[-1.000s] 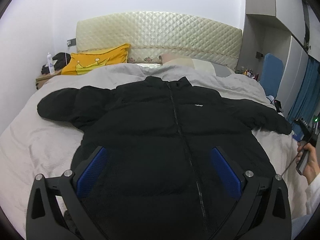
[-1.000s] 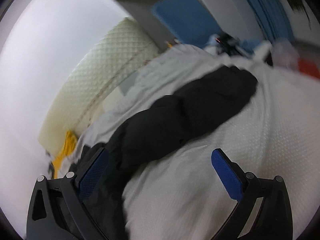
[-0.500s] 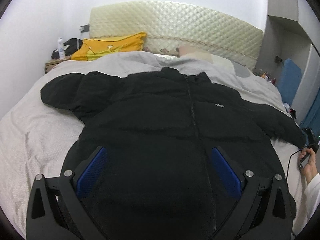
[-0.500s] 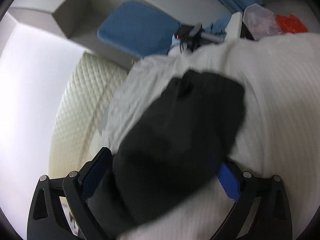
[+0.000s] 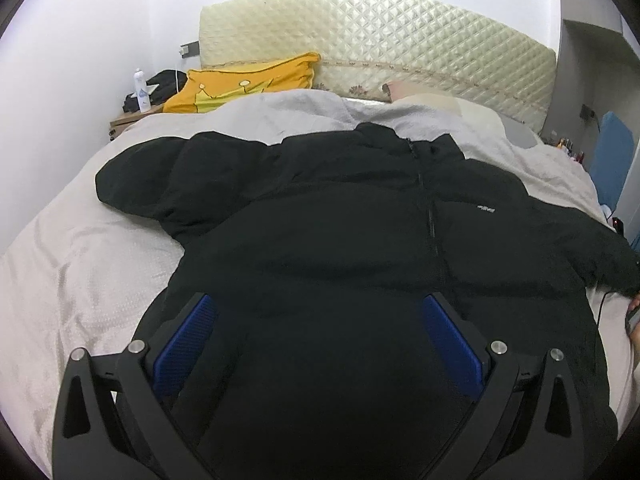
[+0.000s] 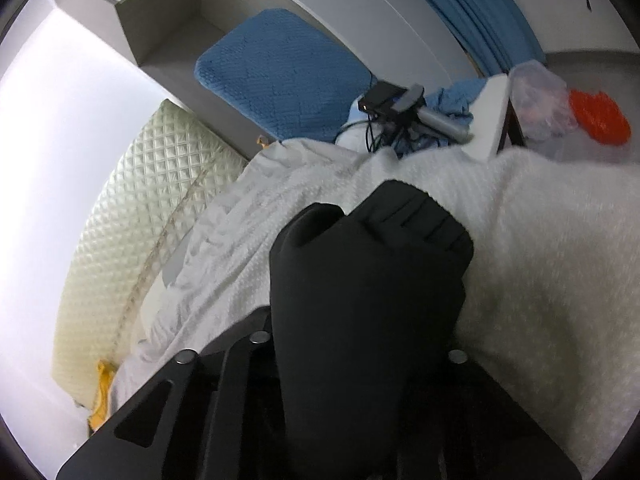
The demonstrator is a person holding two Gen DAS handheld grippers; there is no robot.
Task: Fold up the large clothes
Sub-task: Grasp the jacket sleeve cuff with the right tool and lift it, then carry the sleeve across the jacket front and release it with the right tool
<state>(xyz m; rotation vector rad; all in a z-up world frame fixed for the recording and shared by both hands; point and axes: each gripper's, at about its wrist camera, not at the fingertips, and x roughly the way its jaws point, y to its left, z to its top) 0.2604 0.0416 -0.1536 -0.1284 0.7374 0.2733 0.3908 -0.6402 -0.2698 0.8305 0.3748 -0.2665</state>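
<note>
A black puffer jacket lies face up and spread flat on the bed, zipper closed, both sleeves out to the sides. My left gripper is open and hovers above the jacket's lower hem, blue pads apart. In the right wrist view my right gripper is shut on the end of the jacket's right sleeve; the sleeve cuff sticks out past the jaws and hides the pads.
The bed has a pale cover. A yellow pillow and quilted headboard are at the far end. A nightstand with a bottle is far left. A blue cushion, cables and a camera sit beside the bed's right edge.
My right gripper moved onto the right sleeve end and closed on it. My left gripper drifted slightly, staying open over the hem.
</note>
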